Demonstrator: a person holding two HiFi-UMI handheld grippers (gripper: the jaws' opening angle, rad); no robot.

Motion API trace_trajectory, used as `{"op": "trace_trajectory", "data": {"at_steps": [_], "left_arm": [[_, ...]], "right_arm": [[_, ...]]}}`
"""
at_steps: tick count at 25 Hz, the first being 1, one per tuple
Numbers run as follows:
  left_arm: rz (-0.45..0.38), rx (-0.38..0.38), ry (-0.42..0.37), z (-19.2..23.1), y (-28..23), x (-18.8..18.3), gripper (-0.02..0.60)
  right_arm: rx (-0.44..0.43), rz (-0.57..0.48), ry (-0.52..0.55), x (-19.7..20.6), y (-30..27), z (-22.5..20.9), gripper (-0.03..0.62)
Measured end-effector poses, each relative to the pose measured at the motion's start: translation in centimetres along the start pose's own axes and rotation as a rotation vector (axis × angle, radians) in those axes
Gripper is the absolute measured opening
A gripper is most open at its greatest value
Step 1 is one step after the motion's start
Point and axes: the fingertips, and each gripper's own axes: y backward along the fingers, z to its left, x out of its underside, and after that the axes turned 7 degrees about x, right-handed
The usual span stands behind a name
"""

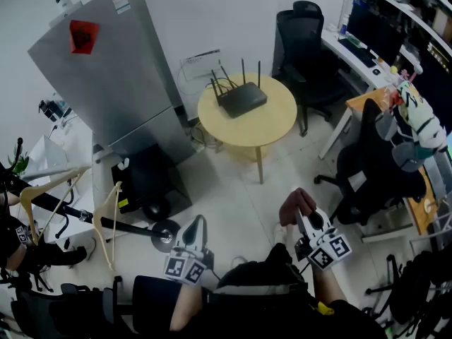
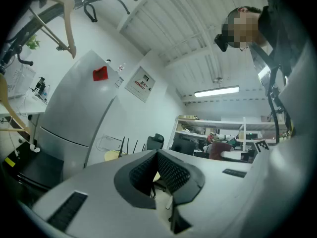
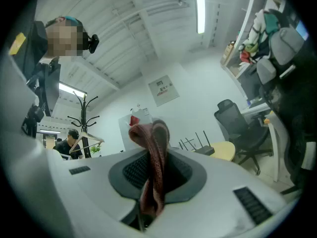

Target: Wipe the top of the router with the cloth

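The black router (image 1: 241,98), with several upright antennas, lies on a round yellow table (image 1: 272,122) across the room. In the left gripper view only its antennas (image 2: 124,146) show beside the table edge; in the right gripper view the router (image 3: 204,150) is small and far off. My right gripper (image 1: 304,216) is held low near the person's body, shut on a reddish-brown cloth (image 1: 294,204). That cloth (image 3: 151,139) stands folded between the right gripper's (image 3: 153,170) jaws. My left gripper (image 1: 197,224) is also low and far from the table; its (image 2: 158,171) jaws are shut with nothing in them.
A tall grey refrigerator (image 1: 113,69) stands left of the table. Black office chairs (image 1: 305,37) (image 1: 367,164) sit at the back and right, next to a cluttered desk (image 1: 381,97). A fallen coat rack with wooden hangers (image 1: 78,207) lies at the left.
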Motion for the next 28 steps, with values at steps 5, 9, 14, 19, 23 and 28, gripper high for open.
{"op": "trace_trajectory", "data": {"at_steps": [5, 9, 14, 19, 23, 28], "left_arm": [[0.007, 0.003, -0.038, -1.2, -5.6, 0.0, -0.006], [-0.009, -0.043, -0.069, -1.3, -10.0, -0.5, -0.006], [-0.032, -0.084, -0.108, -1.8, -16.1, -1.1, -0.006], [-0.061, -0.134, -0.131, -2.4, -21.6, -1.1, -0.006], [-0.065, -0.145, -0.161, -3.3, -25.0, -1.4, -0.006], [-0.038, -0.158, -0.16, -2.8, -27.4, -0.7, -0.006]], "right_arm": [[-0.053, 0.013, 0.038, -1.5, -3.1, -3.8, 0.061], [-0.1, 0.013, 0.009, -3.6, -6.9, -8.1, 0.061], [-0.161, 0.069, 0.064, -6.2, -11.6, -13.2, 0.063], [-0.227, 0.092, 0.087, -8.9, -14.4, -17.0, 0.063], [-0.268, 0.095, 0.093, -9.9, -16.0, -18.8, 0.061], [-0.23, 0.152, 0.092, -8.4, -18.5, -21.1, 0.063]]}}
